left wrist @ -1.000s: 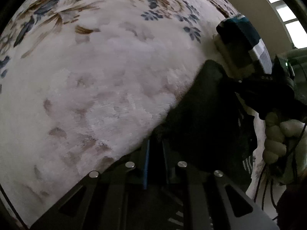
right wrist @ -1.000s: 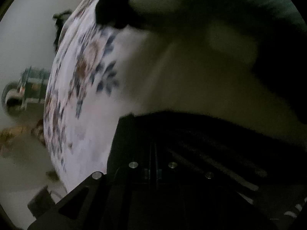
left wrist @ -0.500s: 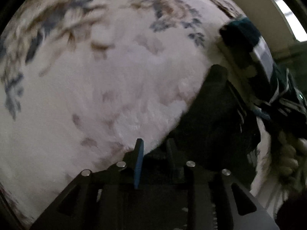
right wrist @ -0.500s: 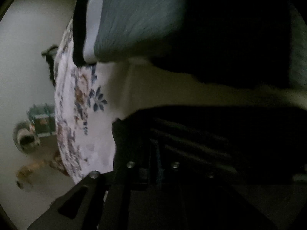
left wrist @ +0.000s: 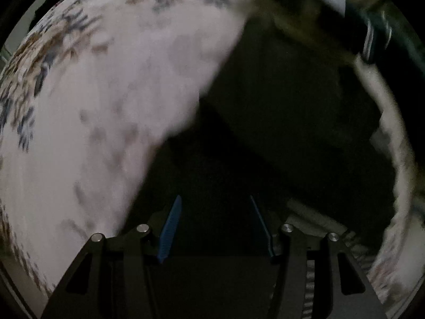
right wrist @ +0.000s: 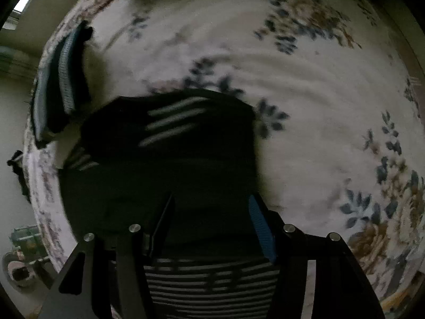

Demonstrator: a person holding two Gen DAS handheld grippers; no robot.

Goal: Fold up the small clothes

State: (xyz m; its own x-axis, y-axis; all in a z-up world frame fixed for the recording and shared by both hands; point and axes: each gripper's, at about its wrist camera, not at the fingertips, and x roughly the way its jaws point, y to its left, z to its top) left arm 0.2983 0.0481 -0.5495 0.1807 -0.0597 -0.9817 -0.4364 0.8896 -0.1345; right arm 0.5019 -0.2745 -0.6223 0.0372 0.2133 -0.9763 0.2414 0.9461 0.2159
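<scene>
Under the right tongs (right wrist: 212, 228) lies a black garment (right wrist: 170, 159) with pale stripes, flat on the flowery blanket (right wrist: 318, 93). Their jaws have just been opening and stand apart, pinching nothing. The left tongs (left wrist: 215, 228) have been opening too, also empty, above the same dark cloth (left wrist: 279, 133). A folded blue-striped pile (right wrist: 61, 85) sits beyond, to the left.

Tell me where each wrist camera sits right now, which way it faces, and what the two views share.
Left wrist: on the left gripper, facing steeply down at a dark garment on the floral blanket; only its own parted blue-padded fingers show.
Right wrist: on the right gripper, facing down at the dark garment with pale stripes; its jaws stand parted, nothing pinched.
Shared: the garment, the blanket and a folded blue-and-white piece.
</scene>
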